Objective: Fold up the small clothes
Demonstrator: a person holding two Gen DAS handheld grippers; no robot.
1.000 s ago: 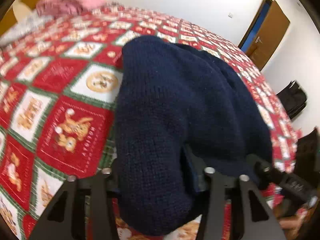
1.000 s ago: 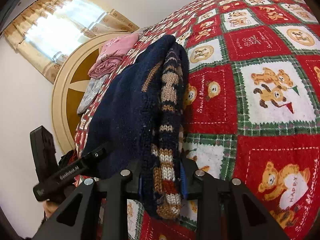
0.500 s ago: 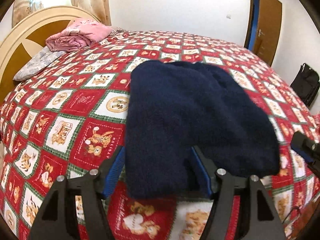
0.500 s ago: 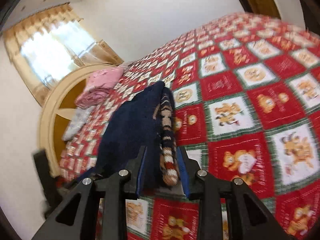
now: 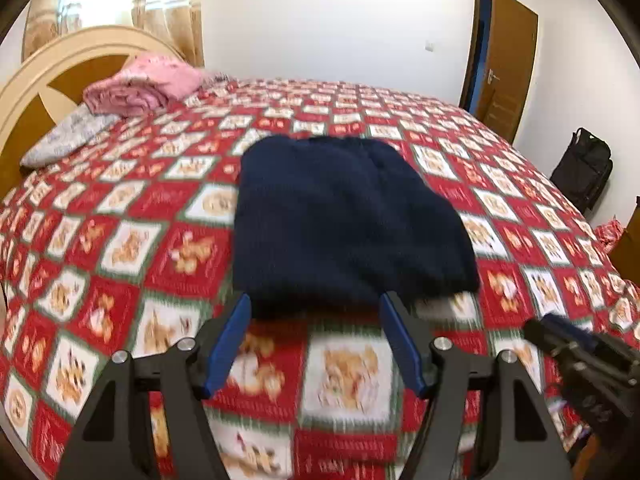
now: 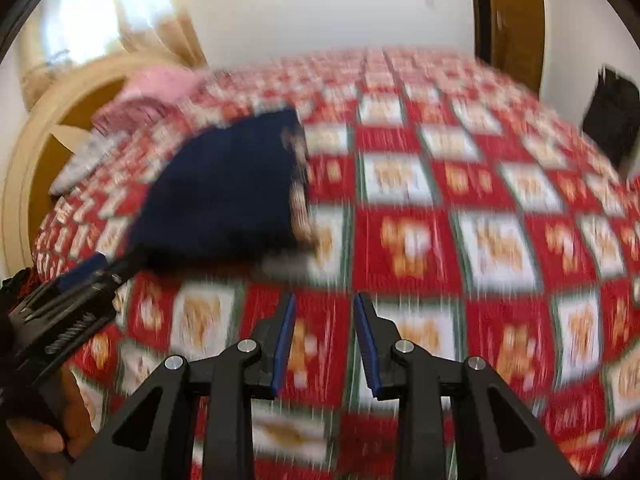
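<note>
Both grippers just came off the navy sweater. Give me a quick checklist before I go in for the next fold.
1. Left gripper empty: ok, jaws wide open at the sweater's near edge.
2. Right gripper empty: ok, jaws apart over the red bedspread, nothing between them.
3. Navy sweater lying on the bed, folded: ok.
4. Fold edges aligned: cannot tell; a patterned layer peeks out on the right side, and the view is blurred.
5. Room around the sweater: ok; pink bedding sits far off by the headboard.
</note>
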